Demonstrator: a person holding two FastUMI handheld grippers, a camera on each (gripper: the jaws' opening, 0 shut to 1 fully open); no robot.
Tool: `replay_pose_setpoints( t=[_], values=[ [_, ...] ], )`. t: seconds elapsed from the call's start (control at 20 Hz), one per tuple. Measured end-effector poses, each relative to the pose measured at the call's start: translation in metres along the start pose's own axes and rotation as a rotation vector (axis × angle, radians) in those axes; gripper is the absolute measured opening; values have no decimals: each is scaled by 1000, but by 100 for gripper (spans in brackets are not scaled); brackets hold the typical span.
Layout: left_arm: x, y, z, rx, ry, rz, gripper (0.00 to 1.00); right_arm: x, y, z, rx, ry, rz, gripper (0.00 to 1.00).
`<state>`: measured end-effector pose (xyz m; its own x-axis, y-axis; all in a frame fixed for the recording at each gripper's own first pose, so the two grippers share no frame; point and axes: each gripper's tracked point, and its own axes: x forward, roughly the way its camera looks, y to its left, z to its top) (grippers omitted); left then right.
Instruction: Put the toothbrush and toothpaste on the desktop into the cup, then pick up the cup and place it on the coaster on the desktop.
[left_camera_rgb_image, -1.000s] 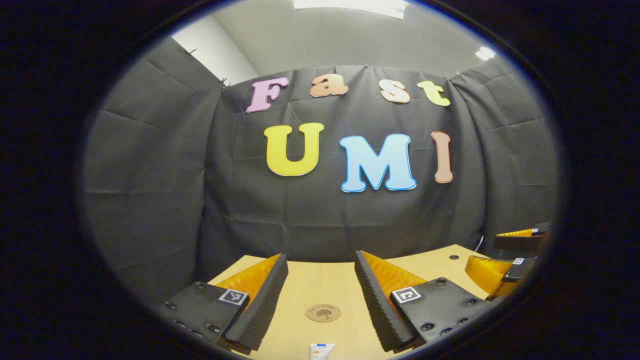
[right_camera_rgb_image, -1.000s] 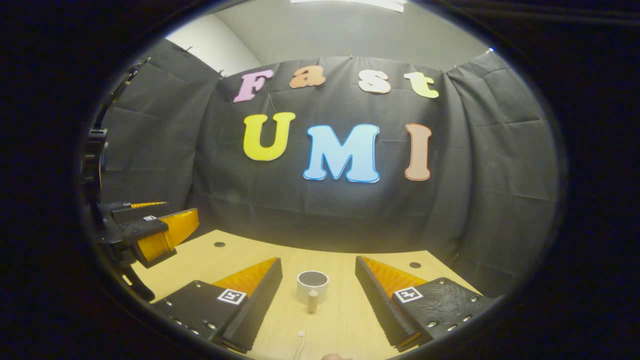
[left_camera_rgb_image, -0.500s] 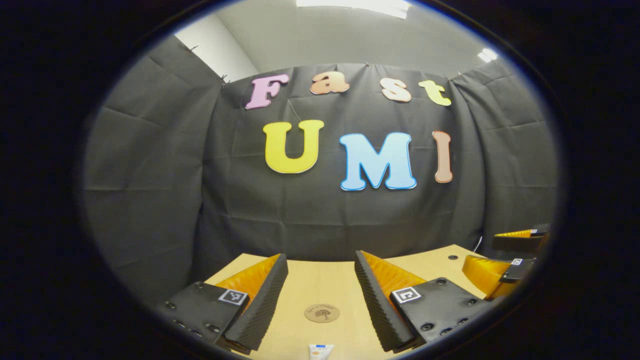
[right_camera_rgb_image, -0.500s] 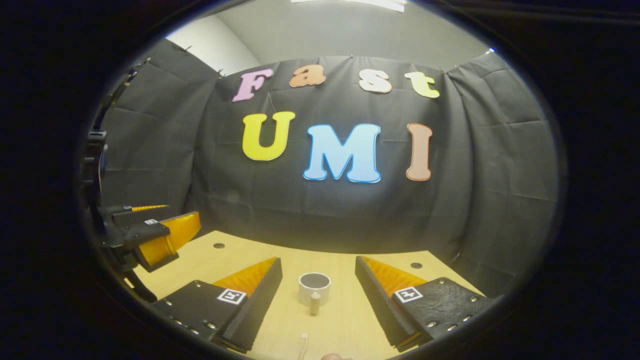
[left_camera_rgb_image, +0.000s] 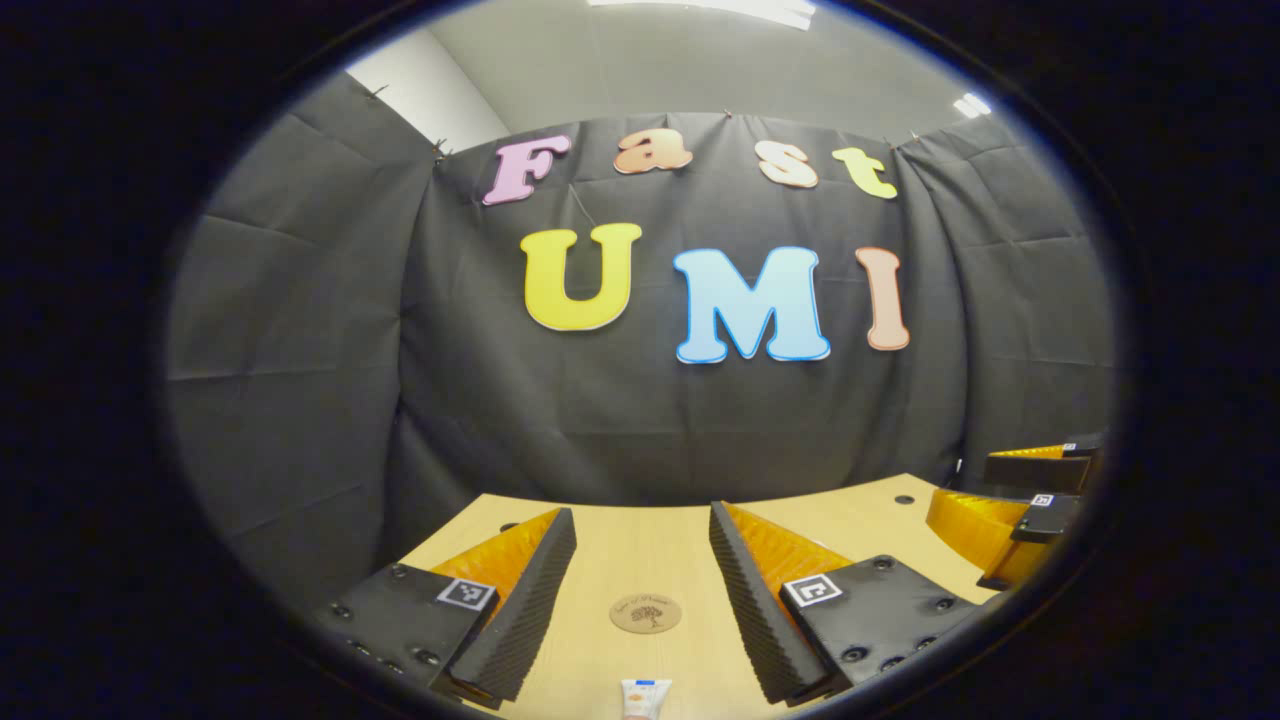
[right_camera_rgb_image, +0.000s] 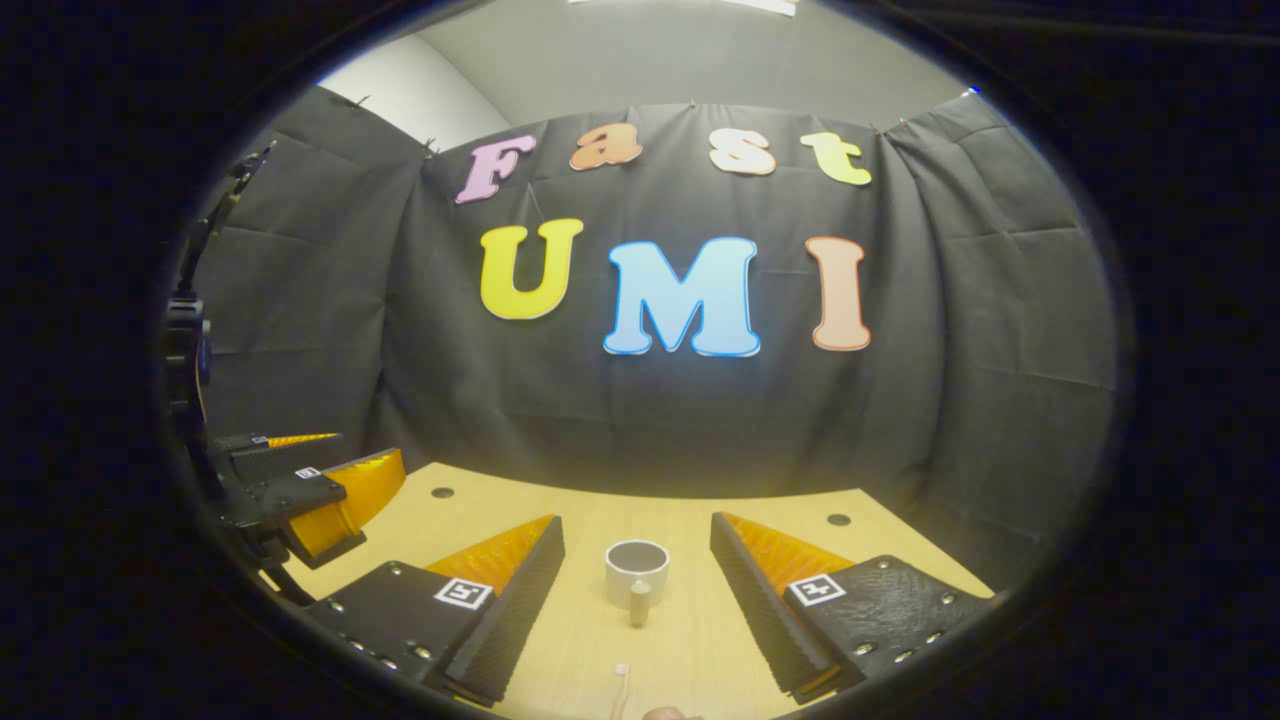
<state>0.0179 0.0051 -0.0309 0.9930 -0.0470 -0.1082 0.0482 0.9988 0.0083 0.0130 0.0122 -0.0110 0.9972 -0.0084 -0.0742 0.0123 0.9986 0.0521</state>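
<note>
In the left gripper view, my left gripper (left_camera_rgb_image: 640, 530) hangs open above the wooden desktop (left_camera_rgb_image: 620, 550). A round brown coaster (left_camera_rgb_image: 645, 613) lies between its fingers, farther along the desk. The white tip of the toothpaste tube (left_camera_rgb_image: 644, 697) pokes in at the bottom edge. In the right gripper view, my right gripper (right_camera_rgb_image: 637, 535) is open too. A white cup (right_camera_rgb_image: 636, 572) with a handle facing me stands on the desk ahead, between the fingers. The toothbrush head (right_camera_rgb_image: 620, 676) shows near the bottom edge. The left gripper (right_camera_rgb_image: 320, 490) appears at the left.
The black cloth wall closes off the back and sides of the desktop (right_camera_rgb_image: 480, 510). Small dark holes (right_camera_rgb_image: 838, 519) sit near the desk's far corners. In the left gripper view the right gripper (left_camera_rgb_image: 1010, 500) hangs at the right edge.
Both grippers have tipped slightly downward and crept forward, so more desktop shows. The cup, coaster, toothpaste and toothbrush have stayed put. Both grippers remain open.
</note>
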Motion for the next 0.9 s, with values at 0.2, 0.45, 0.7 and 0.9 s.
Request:
replay_pose_setpoints(
  t=[0.2, 0.45, 0.7, 0.9],
  values=[
    [8, 34, -33, -12, 126, -2, 89, 12, 29, -23, 13, 132, -9, 92],
    [-4, 36, -70, 3, 276, -6, 89, 0, 31, -64, 20, 293, -4, 92],
    [-11, 13, -119, 9, 451, -26, 89, -9, 17, -102, 36, 457, 17, 92],
    [-8, 18, -152, -7, 582, -29, 89, -10, 28, -129, 72, 577, 28, 92]
  ],
)
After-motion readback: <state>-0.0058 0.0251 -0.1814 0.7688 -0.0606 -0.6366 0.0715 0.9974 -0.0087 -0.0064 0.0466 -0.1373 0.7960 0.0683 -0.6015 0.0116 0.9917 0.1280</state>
